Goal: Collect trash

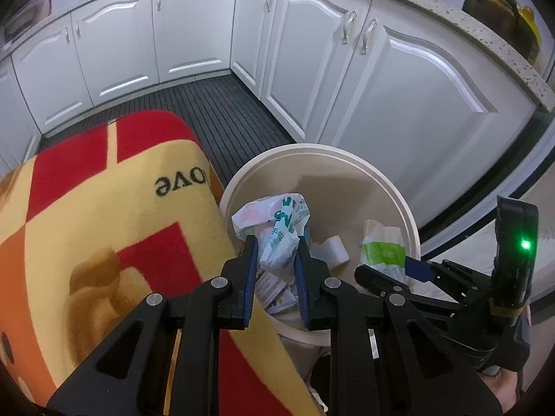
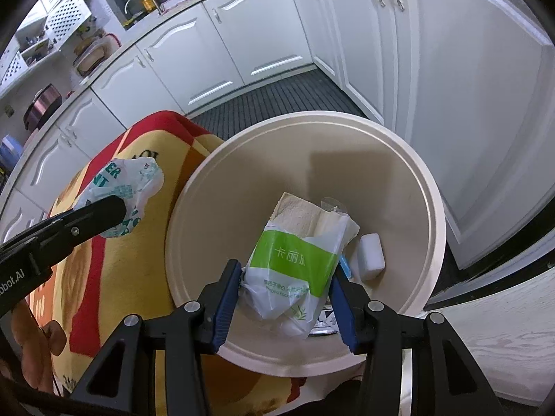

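My left gripper (image 1: 276, 242) is shut on a crumpled white and teal plastic wrapper (image 1: 277, 225) and holds it over the left rim of a cream round bin (image 1: 399, 190). The wrapper also shows in the right wrist view (image 2: 138, 180). My right gripper (image 2: 288, 274) is shut on a white and green tissue pack (image 2: 295, 263) and holds it inside the bin's mouth (image 2: 430, 190). The pack also shows in the left wrist view (image 1: 383, 249). A white block (image 2: 371, 256) and paper scraps (image 1: 274, 294) lie in the bin.
A table with a red, yellow and orange cloth (image 1: 104, 225) stands left of the bin. White kitchen cabinets (image 1: 399, 79) run along the back and right. A dark ribbed floor mat (image 1: 222, 111) lies in front of them.
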The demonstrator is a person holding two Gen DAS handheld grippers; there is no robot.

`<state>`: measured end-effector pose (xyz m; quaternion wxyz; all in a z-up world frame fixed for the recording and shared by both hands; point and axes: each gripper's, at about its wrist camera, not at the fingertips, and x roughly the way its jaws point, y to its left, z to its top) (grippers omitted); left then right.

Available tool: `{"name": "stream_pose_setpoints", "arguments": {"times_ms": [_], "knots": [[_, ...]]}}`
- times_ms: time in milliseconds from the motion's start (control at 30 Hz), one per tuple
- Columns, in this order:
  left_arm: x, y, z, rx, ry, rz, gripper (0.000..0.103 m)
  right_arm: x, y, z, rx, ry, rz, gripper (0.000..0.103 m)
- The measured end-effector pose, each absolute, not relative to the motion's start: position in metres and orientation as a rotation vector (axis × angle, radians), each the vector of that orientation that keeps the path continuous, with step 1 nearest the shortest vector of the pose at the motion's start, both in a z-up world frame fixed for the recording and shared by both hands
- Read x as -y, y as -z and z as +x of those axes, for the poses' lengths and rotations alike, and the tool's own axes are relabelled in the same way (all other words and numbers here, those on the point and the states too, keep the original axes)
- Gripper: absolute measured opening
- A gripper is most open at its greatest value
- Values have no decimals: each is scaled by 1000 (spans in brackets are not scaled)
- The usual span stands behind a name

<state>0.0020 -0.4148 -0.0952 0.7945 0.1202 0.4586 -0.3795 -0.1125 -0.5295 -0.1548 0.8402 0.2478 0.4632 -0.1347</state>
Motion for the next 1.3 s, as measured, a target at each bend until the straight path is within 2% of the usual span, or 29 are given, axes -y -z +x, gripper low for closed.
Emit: {"name": "stream_pose_setpoints", "arguments": {"times_ms": [200, 267, 367, 433, 867, 1100, 1200, 1300], "knots": [[414, 100, 4, -1002, 819, 249, 21, 531, 159, -110, -976, 295, 530, 53], [413, 100, 5, -1010, 827, 230, 29, 532, 161, -110, -977, 304, 531, 57], [407, 97, 5, -1001, 835, 196, 50, 532, 162, -111, -991, 323, 535, 66], [405, 94, 4, -991, 835, 185, 53, 531, 161, -113, -989, 322, 543, 67], [369, 76, -11, -886, 749, 186, 54, 505, 130, -127, -919, 338, 470, 68], [333, 56, -23, -815, 688, 148, 54, 480, 95, -143, -812, 365, 397, 73], [316, 45, -30, -775, 661, 125, 61, 467, 79, -147, -771, 371, 365, 75], [302, 36, -36, -753, 647, 108, 62, 453, 64, -151, -731, 370, 336, 76]]}}
